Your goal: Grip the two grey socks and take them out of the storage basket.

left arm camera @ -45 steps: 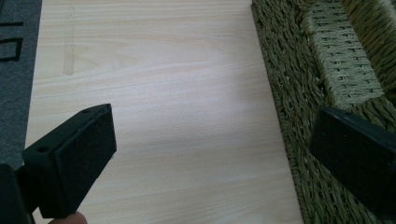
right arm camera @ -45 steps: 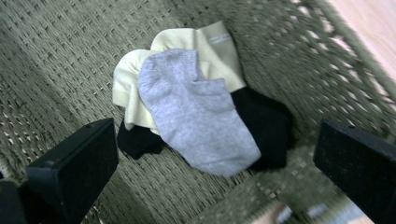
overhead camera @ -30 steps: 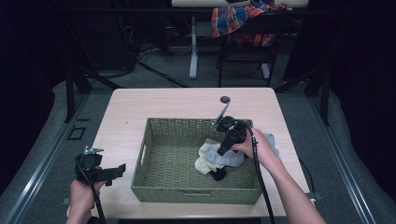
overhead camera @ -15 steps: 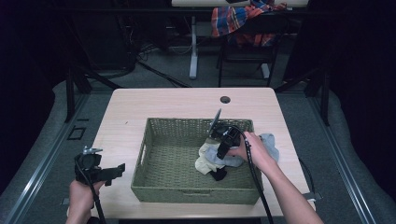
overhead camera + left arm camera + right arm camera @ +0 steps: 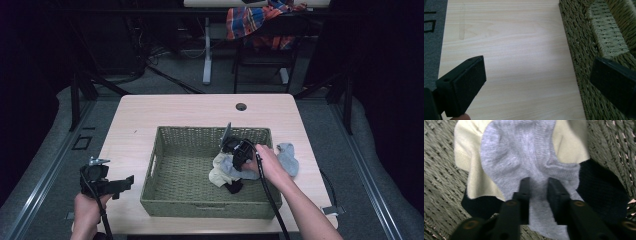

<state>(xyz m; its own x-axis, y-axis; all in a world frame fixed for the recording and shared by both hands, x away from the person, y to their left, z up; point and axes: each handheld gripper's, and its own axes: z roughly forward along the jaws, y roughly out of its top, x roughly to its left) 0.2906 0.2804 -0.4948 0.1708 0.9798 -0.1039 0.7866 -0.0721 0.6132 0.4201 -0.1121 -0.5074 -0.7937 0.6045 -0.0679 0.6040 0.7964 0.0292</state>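
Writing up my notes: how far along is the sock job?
Done: cream sock and black sock lie in the basket. In hand: right tongs have just been closing on the grey sock there. Left: another grey sock on the table.

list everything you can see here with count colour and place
basket: 1, green woven, middle of table
grey sock in basket: 1, light grey, top of the sock pile, pinched by right gripper
cream sock: 1, cream, under the grey one
dark sock: 1, black or navy, bottom of the pile
grey sock on table: 1, right of basket
table: 1, light wood
plaid cloth: 1, red-blue, on chair behind
left gripper: black, open over bare table left of basket
right gripper: black, jaws just closing on grey sock
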